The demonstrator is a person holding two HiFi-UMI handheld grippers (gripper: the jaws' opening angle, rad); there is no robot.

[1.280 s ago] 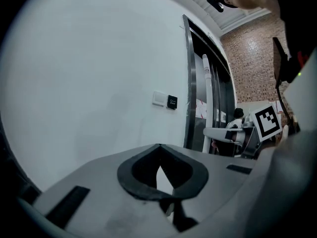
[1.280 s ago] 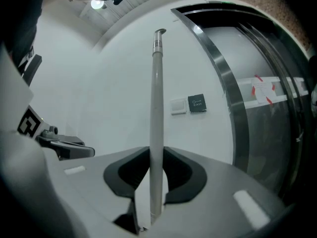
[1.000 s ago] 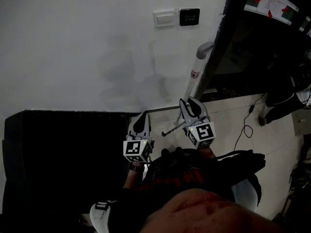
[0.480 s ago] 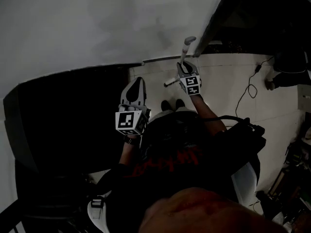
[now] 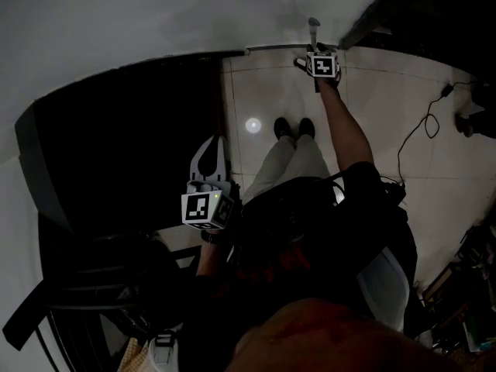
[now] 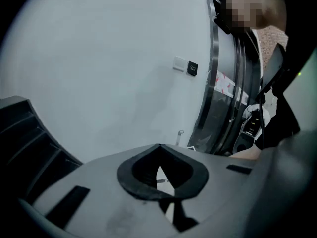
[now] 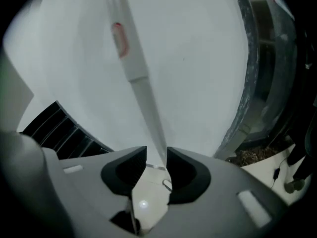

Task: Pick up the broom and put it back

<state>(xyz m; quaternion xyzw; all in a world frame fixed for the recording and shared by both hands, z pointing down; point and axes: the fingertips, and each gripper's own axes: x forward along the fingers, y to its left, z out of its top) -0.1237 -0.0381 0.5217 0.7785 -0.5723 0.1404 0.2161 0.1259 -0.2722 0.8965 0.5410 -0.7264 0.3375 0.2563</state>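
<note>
Your right tongs (image 7: 157,163) have dropped low along the pale grey broom handle (image 7: 134,68), which leans on the white wall (image 7: 198,53). They are spreading, handle loose between them, so the broom seems put back. Your left tongs (image 6: 157,152) stay pressed together, empty.

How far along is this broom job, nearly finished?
Nearly done, it seems. The broom already looks to lean against the white wall. The right gripper is opening its jaws around the handle, letting go. The left gripper is shut and empty. Left: draw the right gripper away.
</note>
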